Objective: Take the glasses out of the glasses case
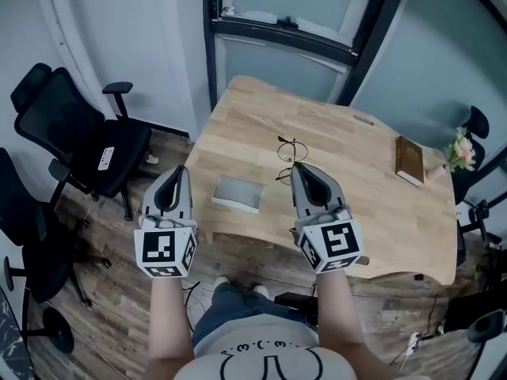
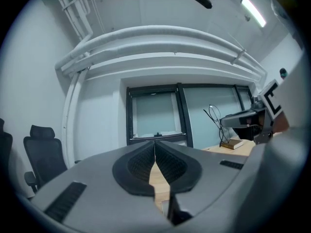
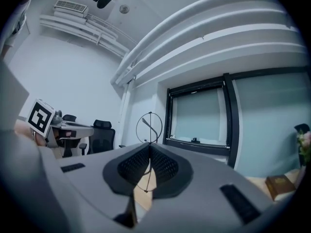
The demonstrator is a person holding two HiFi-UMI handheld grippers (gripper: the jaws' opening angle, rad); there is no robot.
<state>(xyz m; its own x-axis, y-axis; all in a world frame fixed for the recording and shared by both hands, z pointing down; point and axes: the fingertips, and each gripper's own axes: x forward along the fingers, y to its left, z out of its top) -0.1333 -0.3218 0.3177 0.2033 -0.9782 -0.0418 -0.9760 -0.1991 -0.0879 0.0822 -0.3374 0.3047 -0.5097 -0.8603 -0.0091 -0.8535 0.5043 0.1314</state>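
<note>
Pinching the thin wire-rimmed glasses [image 3: 149,126] at its very tip, the right gripper [image 1: 295,165] has its jaws clamped together on the frame. One round lens stands above the jaws and the other hangs below them. In the left gripper view the glasses [image 2: 214,114] hang from that tip, clear of the wooden table [image 1: 348,153]. They are out of the grey glasses case [image 1: 238,192], to its right and a little beyond it.

The left gripper [image 1: 183,168] is just left of the case. Its jaws are closed tip to tip with nothing between them, as the left gripper view [image 2: 155,142] shows. Both grippers point level, away from the person.

The case lies flat on the table, close to its near edge, between the two grippers in the head view. I cannot tell whether its lid is open.

Black office chairs [image 1: 87,145] stand on the plank floor well left of the case. Far to its right a brown book [image 1: 409,160] lies on the table, with a small bunch of flowers [image 1: 459,149] just past it. Beyond the case, behind the table's far edge, is a dark-framed window [image 1: 285,38].
</note>
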